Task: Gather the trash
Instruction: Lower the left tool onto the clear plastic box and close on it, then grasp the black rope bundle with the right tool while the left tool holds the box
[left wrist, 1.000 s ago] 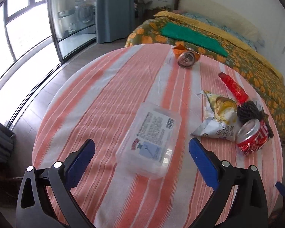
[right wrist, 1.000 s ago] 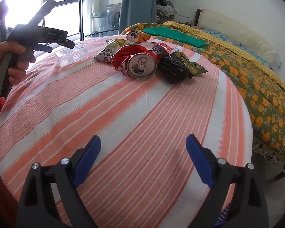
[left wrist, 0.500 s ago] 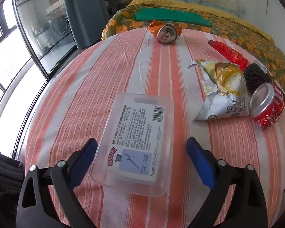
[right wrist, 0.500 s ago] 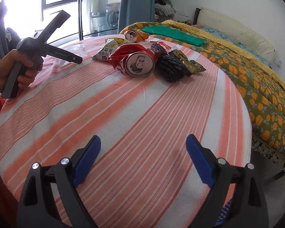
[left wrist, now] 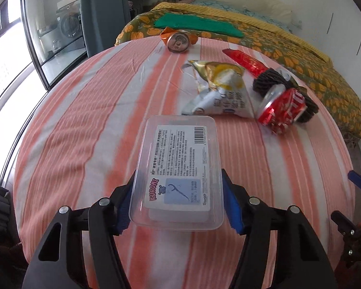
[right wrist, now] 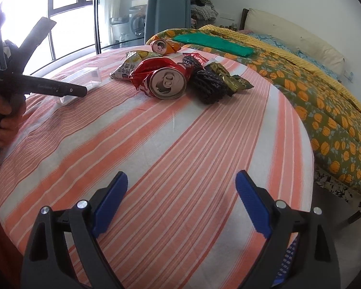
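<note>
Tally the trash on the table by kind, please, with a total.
Cans: 2, red can, orange can
Wrappers: 3, chip bag, red wrapper, gold wrapper
Clear box: 1
Black scrubber: 1
Total: 7

The small print on the clear plastic box's (left wrist: 178,168) label was too fine to read. Its near corners lay behind the left tool's (left wrist: 178,203) blue pads, so contact there could not be judged. In the right wrist view that tool's arm covered most of the box. The black ridged piece (left wrist: 267,82) sat partly behind the crushed red can (left wrist: 281,106). The hand (right wrist: 4,120) was cut by the left edge. The counter's (right wrist: 180,144) near rim was hidden behind the right tool (right wrist: 181,200).
</note>
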A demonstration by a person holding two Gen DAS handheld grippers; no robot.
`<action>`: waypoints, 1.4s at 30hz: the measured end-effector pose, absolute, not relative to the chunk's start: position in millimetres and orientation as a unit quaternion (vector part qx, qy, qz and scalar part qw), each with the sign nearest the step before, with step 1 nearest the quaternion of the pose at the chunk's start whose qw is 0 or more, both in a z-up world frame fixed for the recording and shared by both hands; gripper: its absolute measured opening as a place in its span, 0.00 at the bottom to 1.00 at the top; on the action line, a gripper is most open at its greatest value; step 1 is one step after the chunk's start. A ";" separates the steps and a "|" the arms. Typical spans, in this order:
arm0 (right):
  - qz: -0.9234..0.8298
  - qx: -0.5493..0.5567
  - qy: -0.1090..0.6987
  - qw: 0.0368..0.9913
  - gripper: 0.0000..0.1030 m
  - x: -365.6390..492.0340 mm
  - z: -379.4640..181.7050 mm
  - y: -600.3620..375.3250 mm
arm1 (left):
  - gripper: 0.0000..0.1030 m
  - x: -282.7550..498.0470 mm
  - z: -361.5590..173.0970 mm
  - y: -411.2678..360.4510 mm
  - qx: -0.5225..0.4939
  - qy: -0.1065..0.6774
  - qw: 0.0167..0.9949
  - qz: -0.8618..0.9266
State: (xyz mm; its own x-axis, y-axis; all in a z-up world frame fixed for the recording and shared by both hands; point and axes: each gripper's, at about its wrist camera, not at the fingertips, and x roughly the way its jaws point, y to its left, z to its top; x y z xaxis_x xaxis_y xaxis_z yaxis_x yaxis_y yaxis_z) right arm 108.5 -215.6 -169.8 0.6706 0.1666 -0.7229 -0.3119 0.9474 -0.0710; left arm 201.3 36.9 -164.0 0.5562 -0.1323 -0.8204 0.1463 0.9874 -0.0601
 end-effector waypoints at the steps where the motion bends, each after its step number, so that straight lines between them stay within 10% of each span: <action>1: 0.132 -0.095 0.384 0.909 0.86 108.7 -170.3 -215.3 | 0.61 196.4 -164.4 33.4 0.006 0.464 0.882 -0.082; 25: 0.091 -0.081 0.367 0.922 0.85 180.3 -145.1 -254.4 | 0.84 198.5 -175.8 20.8 0.037 0.466 0.882 -0.059; 42: 0.143 -0.084 0.414 0.895 0.35 252.5 -149.5 -224.3 | 0.89 203.3 -177.7 19.6 0.035 0.464 0.884 -0.054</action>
State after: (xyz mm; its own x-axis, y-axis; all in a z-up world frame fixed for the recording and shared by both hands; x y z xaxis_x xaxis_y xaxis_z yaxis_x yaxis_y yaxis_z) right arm 252.5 -224.3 -149.5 0.6170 0.1864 -0.7646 -0.3246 0.9453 -0.0315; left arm 203.3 19.6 -177.7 0.5645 -0.0628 -0.8230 0.1277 0.9917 0.0119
